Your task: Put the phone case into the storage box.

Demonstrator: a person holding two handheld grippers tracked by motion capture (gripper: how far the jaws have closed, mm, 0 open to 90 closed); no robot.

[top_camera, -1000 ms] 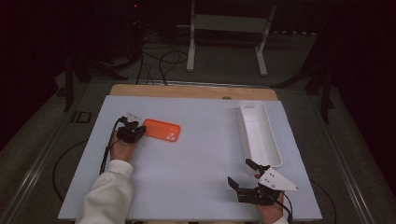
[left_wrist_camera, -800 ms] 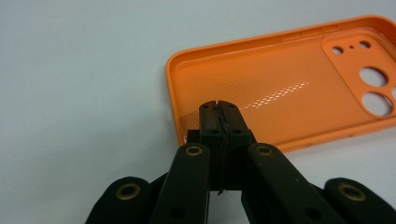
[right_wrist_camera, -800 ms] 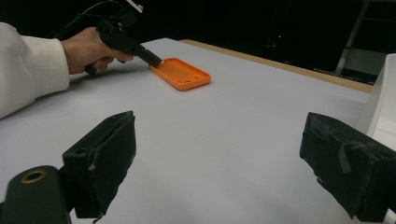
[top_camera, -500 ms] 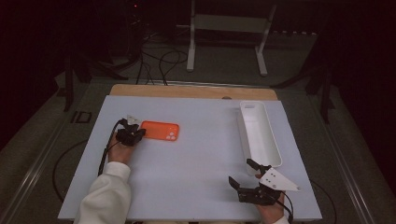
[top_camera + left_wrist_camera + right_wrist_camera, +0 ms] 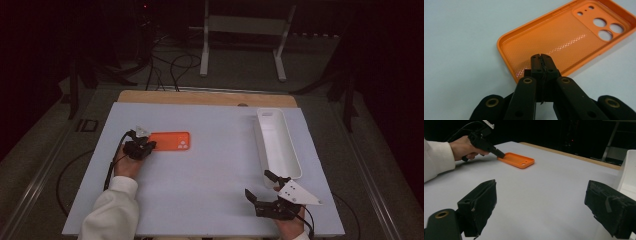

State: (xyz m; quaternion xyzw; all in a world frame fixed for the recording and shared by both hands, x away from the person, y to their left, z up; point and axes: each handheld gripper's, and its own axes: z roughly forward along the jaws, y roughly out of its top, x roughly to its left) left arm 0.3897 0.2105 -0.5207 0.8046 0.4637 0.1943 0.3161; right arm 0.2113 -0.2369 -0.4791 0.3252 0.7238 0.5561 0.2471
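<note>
Left gripper [image 5: 541, 60] jaws pressed together, tip at orange phone case [image 5: 564, 42] near rim, nothing pinched. Right gripper [image 5: 261, 186] at table's [image 5: 210, 190] 5 o'clock, jaws spread wide, empty; white tray [image 5: 278, 145] at 2 o'clock.

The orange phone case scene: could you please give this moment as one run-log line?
left gripper: shut, over orange plastic phone case | right gripper: open, nothing held | long white tray: empty

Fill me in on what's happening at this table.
A person holds a pair of tongs in each hand. The left tongs are shut, their tips at the near edge of an orange phone case lying inner side up on the white table; whether they pinch its rim is hard to tell. The right tongs wait open near the table's front edge, beside a long white tray, holding nothing.
</note>
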